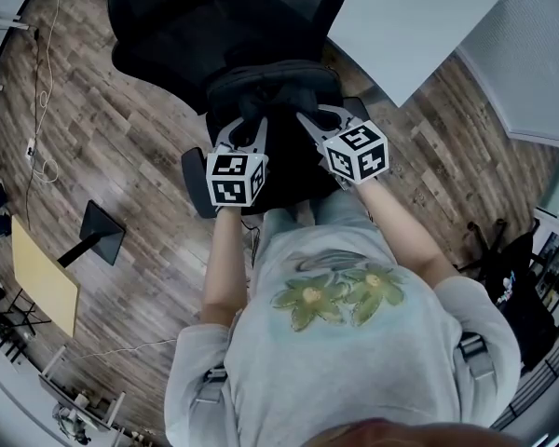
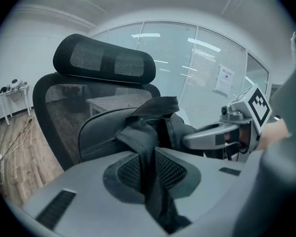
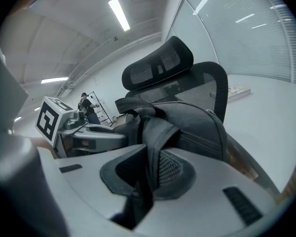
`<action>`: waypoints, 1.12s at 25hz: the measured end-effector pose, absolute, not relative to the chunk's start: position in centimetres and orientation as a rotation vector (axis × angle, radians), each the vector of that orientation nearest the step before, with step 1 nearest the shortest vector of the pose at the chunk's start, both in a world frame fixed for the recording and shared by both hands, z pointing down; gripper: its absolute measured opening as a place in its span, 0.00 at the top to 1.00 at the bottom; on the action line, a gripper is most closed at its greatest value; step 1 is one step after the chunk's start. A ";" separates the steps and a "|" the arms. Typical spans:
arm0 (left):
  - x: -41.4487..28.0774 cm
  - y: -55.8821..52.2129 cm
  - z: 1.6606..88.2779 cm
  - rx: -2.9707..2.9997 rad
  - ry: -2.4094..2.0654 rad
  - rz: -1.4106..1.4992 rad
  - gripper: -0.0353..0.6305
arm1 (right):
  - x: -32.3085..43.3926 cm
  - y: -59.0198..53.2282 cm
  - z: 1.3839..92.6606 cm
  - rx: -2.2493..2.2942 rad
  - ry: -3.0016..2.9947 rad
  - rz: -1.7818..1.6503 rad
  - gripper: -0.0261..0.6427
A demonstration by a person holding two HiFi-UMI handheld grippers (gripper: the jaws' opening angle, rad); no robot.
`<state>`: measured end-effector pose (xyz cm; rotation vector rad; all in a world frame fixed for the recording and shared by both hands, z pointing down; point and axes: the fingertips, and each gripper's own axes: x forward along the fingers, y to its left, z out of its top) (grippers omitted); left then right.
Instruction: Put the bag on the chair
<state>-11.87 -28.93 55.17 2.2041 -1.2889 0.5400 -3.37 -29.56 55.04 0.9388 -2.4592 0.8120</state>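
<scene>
**A:** How do the jaws stand?

**B:** Nearly together on both. The left gripper (image 2: 149, 179) pinches a dark strap (image 2: 144, 147) that runs up out of its jaws to the bag (image 2: 108, 130). The right gripper (image 3: 147, 177) is clamped the same way on a second strap (image 3: 155, 132).

**A:** And where is the bag?

**B:** It is just beyond both pairs of jaws, hanging from the straps. It sits in front of the chair (image 2: 52, 100) back and over the seat. I cannot tell whether it touches the seat.

**A:** What lies past it?

**B:** Straight ahead of the jaws is the mesh back, with the headrest (image 2: 104, 63) above it. Behind the chair is a glass wall (image 2: 207, 58) with a paper sheet (image 2: 223, 79) stuck on it.

**A:** Is anything in the way?

**B:** Between the jaws and the seat there is only the bag itself. The two grippers are side by side, near each other, and each shows in the other's view. To the right of the right jaws a white desk (image 1: 415, 17) stands near the chair. To the left of the left jaws there is wood floor (image 1: 112, 138), with a thin cable (image 1: 42, 91) well apart.

**A:** And further off?

**B:** A small white table (image 2: 12, 90) stands by the wall, far left of the left jaws. A person (image 3: 87, 104) stands well beyond the left gripper.
</scene>
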 end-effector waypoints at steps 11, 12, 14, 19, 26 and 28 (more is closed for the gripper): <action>-13.0 -31.2 58.3 2.171 -1.409 0.541 0.84 | -3.8 -32.4 58.8 0.946 -2.408 0.795 0.89; -13.1 -31.6 58.5 2.172 -1.418 0.540 0.84 | -3.9 -32.9 59.0 0.950 -2.407 0.778 0.90; -13.4 -32.3 58.9 2.170 -1.439 0.551 0.84 | -4.1 -33.8 59.6 0.953 -2.404 0.749 0.90; -14.5 -33.5 60.8 2.134 -1.490 0.603 0.84 | -4.6 -35.7 61.0 0.959 -2.394 0.730 0.90; -15.7 -35.6 62.8 2.090 -1.516 0.619 0.85 | -5.4 -38.2 62.8 0.957 -2.392 0.612 0.90; -15.8 -36.2 63.3 2.087 -1.521 0.644 0.85 | -5.5 -38.9 63.4 0.949 -2.382 0.524 0.89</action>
